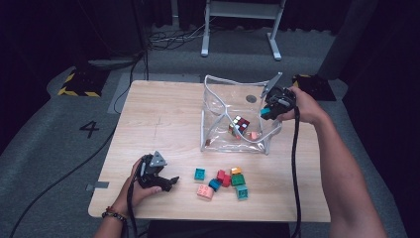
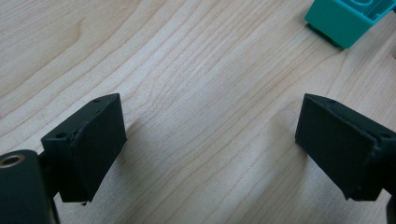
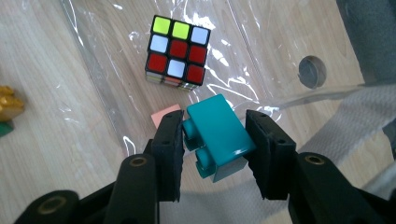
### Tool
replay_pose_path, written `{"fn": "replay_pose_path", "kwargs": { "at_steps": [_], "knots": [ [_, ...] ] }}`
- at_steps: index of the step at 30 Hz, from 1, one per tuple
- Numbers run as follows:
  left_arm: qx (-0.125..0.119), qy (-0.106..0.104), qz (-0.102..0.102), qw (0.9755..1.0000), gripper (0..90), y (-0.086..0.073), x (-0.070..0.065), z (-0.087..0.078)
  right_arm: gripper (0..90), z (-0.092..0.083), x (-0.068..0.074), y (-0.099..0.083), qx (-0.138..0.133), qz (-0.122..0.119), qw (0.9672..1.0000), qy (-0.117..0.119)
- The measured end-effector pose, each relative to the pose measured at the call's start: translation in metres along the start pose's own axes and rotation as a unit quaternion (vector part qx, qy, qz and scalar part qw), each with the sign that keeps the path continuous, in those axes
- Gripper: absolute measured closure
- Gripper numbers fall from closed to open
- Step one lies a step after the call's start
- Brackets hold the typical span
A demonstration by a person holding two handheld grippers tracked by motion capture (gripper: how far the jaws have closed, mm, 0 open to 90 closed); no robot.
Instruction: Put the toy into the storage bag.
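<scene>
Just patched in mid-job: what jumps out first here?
The right gripper is shut on a teal block above the clear bag, where a puzzle cube already lies. Loose colored blocks cluster at the table's near edge, beside the open left gripper.

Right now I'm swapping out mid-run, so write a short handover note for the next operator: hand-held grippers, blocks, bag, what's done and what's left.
Right hand-held gripper: shut on a teal block, held over the open clear bag.
Left hand-held gripper: open, holding nothing, low over the bare table near another teal block.
In the bag: a puzzle cube and a pink block.
Left: release the held block into the bag, then likely move the loose blocks on the table's near side.
</scene>
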State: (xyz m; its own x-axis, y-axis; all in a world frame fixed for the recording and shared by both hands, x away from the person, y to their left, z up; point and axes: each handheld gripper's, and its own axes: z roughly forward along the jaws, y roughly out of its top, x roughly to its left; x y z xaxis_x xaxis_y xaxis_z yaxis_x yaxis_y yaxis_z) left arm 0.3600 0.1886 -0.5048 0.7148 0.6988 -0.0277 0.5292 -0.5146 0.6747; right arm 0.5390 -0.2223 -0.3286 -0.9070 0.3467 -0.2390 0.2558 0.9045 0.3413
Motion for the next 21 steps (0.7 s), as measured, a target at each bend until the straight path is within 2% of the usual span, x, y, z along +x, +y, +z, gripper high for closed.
{"fn": "replay_pose_path", "kwargs": {
  "at_steps": [13,15,16,21],
  "knots": [
    [0.0,0.0,0.0,1.0,8.7,0.0,0.0,0.0,55.0,-0.003,0.002,-0.009,-0.022,-0.003,0.9997,0.005],
    [0.0,0.0,0.0,1.0,8.7,0.0,0.0,0.0,50.1,-0.003,0.003,-0.009,-0.025,-0.003,0.9997,0.004],
    [0.0,0.0,-0.001,1.0,8.7,0.0,0.0,0.0,46.9,-0.005,0.003,-0.009,-0.029,-0.001,0.9996,0.001],
    [0.0,0.0,-0.001,1.0,8.7,0.0,0.0,0.0,46.6,-0.012,0.003,-0.013,-0.055,0.006,0.9985,-0.003]
  ]
}}
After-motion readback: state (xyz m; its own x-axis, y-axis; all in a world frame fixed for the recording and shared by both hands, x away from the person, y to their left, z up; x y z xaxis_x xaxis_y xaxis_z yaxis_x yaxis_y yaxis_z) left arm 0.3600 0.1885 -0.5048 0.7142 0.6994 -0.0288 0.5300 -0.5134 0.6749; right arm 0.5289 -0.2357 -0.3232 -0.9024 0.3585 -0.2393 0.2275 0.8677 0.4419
